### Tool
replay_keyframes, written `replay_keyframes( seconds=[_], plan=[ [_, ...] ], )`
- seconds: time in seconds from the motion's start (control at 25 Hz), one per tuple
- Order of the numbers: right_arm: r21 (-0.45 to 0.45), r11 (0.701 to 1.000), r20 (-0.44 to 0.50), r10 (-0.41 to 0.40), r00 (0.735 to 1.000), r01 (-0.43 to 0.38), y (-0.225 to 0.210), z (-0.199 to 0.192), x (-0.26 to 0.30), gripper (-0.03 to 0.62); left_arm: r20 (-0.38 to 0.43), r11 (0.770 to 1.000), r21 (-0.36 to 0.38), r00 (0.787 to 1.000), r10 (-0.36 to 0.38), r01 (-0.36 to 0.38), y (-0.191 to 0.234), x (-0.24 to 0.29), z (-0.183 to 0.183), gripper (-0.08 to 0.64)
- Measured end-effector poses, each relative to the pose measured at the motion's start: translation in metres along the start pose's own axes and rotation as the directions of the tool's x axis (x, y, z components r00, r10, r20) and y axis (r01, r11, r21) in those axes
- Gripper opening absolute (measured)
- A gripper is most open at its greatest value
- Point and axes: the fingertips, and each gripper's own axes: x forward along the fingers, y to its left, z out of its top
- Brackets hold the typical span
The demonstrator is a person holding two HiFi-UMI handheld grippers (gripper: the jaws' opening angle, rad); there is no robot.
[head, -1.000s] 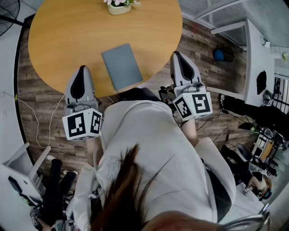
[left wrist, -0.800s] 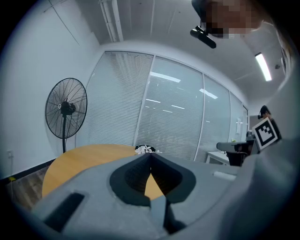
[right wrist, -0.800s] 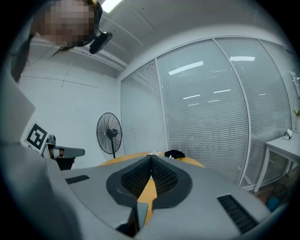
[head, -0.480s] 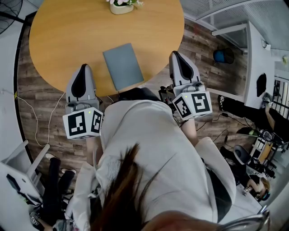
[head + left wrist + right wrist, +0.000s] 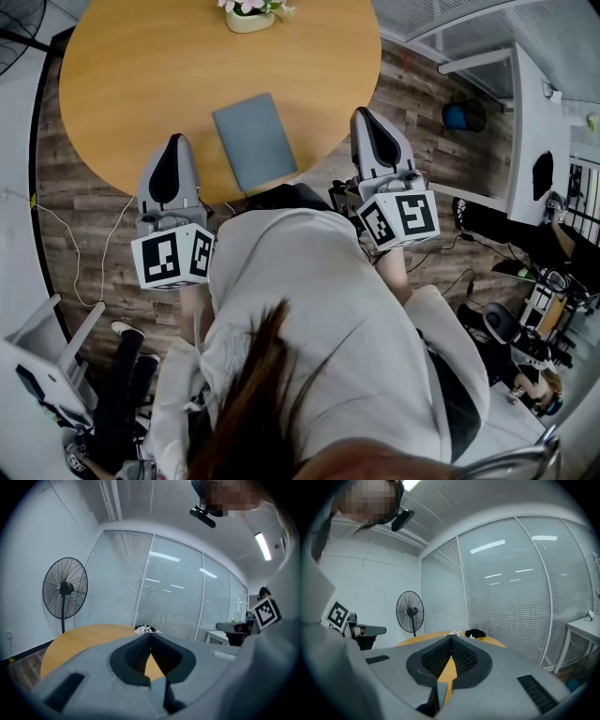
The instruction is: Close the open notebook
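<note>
Empty left tongs point(image 5: 172, 142) and right tongs point(image 5: 365, 114) pressed together (slate-blue rectangular notebook point(image 5: 254, 141) at round wooden table's point(image 5: 131, 75) six-o'clock edge): one careless nudge could drop it

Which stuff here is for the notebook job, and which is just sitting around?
For the job: notebook, lying shut on the table; left claw and right claw, both shut, empty.
Just around: flower pot, standing fan.

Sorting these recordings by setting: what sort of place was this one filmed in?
Most likely an office meeting room: a round wooden table, glass partition walls with blinds behind it, and a pedestal fan standing near the wall.
</note>
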Motion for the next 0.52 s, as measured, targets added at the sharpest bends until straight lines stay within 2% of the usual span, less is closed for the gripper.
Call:
replay_keyframes(
  seconds=[0.52],
  plan=[
    [0.003,1.000,-0.005,0.008,1.000,-0.008,-0.0023,-0.0010,0.0048,0.002,-0.004,1.000,0.004,1.000,0.002,-0.002,-0.0006,0.0052,0.0002,0.017]
  ],
)
